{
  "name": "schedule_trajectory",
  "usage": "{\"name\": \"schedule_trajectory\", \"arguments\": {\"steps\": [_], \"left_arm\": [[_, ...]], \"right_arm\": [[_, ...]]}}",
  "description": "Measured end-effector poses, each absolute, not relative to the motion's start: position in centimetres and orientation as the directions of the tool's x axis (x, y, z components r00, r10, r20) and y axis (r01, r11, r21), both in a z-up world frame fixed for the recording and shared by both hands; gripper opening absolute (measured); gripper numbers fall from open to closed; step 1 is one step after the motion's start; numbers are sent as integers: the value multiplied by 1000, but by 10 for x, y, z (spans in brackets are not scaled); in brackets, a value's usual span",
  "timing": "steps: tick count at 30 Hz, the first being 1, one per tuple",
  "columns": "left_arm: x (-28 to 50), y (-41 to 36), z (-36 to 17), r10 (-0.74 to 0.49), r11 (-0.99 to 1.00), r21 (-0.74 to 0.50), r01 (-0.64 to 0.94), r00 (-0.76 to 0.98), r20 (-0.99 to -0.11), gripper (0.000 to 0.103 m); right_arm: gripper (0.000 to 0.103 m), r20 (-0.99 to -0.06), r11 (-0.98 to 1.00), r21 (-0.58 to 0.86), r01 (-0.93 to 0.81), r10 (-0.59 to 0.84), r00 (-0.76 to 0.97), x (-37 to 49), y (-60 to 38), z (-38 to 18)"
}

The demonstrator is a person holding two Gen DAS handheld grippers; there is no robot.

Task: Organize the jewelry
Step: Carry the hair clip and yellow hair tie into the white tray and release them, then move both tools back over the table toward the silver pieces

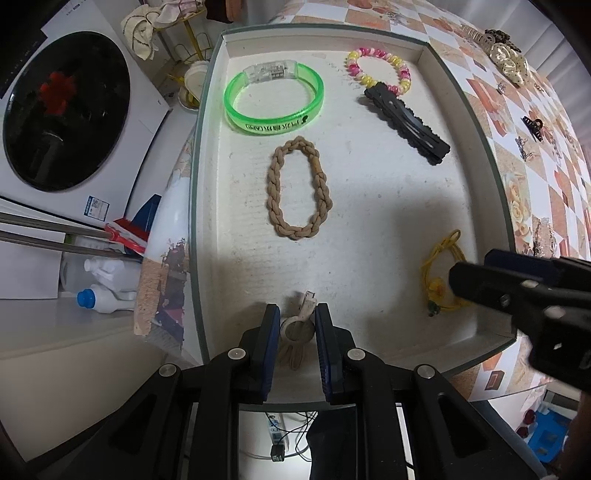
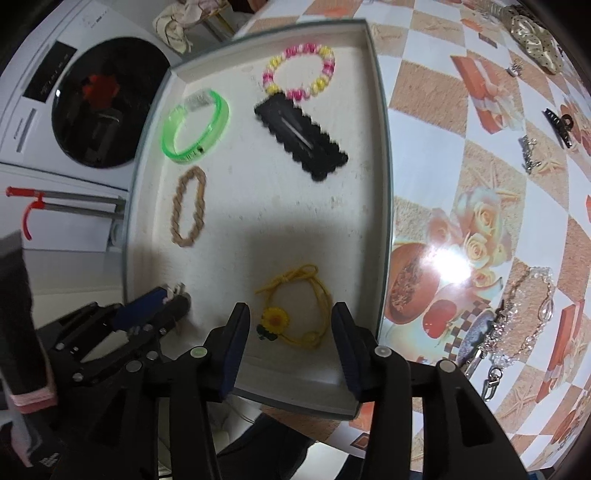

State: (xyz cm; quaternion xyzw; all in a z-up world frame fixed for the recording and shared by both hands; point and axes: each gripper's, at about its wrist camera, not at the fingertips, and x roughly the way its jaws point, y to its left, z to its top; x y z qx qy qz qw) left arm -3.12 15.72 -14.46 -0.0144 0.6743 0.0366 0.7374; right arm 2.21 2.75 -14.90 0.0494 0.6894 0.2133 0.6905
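A white tray (image 1: 476, 206) holds a green bangle (image 1: 274, 99), a braided tan band (image 1: 298, 186), a pink and yellow bead bracelet (image 1: 378, 70), a black hair clip (image 1: 406, 120) and a yellow cord bracelet with a sunflower (image 2: 295, 308). My left gripper (image 1: 296, 328) is shut on a small beige hair tie with a round disc (image 1: 293, 330), low over the tray's near edge. My right gripper (image 2: 290, 332) is open, its fingers on either side of the yellow bracelet, which also shows in the left wrist view (image 1: 441, 275).
The tray sits at the left edge of a table with a patterned cloth (image 2: 461, 192). Loose jewelry lies on the cloth: a silver chain pile (image 2: 517, 317), a black claw clip (image 2: 559, 123), a gold hair piece (image 2: 532, 33). A washing machine (image 1: 66, 114) stands left.
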Motion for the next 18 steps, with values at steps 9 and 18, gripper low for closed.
{"name": "schedule_trajectory", "arguments": {"steps": [9,18], "left_arm": [[-28,156,-126,45,998,39,-55,120,-992,25],[-30,137,-107,73,997,71,-18,177,-981,103]], "right_arm": [[63,-907,896,402,-189,418,51,24,-2,-102],[64,-919,926,374,-56,378,109,10,-62,-88]]}}
